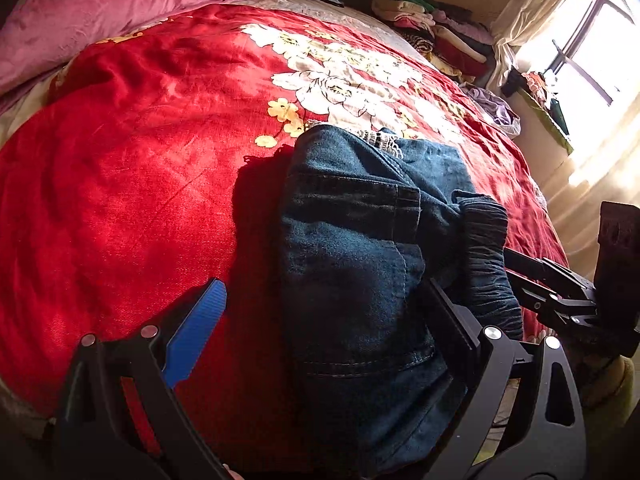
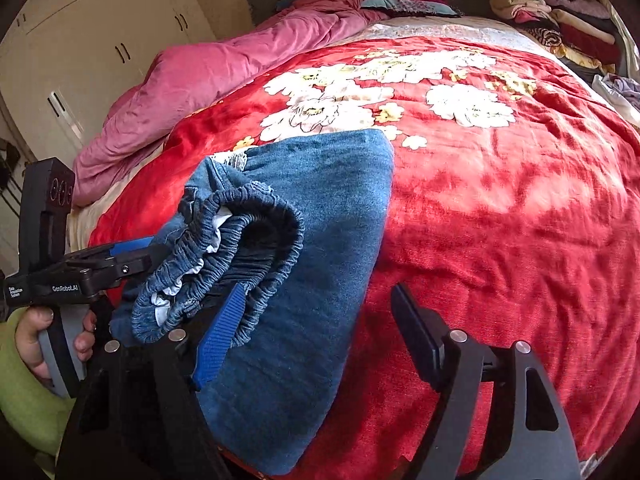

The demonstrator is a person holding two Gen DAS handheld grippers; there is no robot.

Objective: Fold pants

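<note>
Left gripper (image 1: 328, 320): black two-finger claw with blue pads, jaws spread wide; one blue pad (image 1: 196, 332) hangs over bare blanket, the opposite black finger (image 1: 452, 320) lies against the denim, and the folded cloth sits between the two without being pinched. Right gripper (image 2: 316, 336): same make, jaws likewise spread; its blue pad (image 2: 218, 340) sits beside the elastic waistband (image 2: 224, 256), touching or nearly so, while the other finger (image 2: 416, 336) stands over open blanket, apart from the cloth; nothing is clamped. Pants (image 2: 312, 280): blue denim, folded into a thick bundle, lying on the near part of the bed toward its foot edge, with the gathered waistband on top of the fold at the end nearest both grippers; white lining shows inside the band. Blanket (image 1: 140, 180): red plush with white and yellow flower print, covering most of the bed under the pants. Quilt (image 2: 224, 68): pink, rumpled, heaped along the far left side. Clothes stack (image 1: 436, 28): folded garments in mixed colours, piled at the far corner near the window (image 1: 592, 40) and its pale curtain. Wardrobe (image 2: 100, 32): cream doors with dark handles, behind the quilt. Hand (image 2: 48, 340): grips the left gripper's handle, green sleeve at the wrist.
</note>
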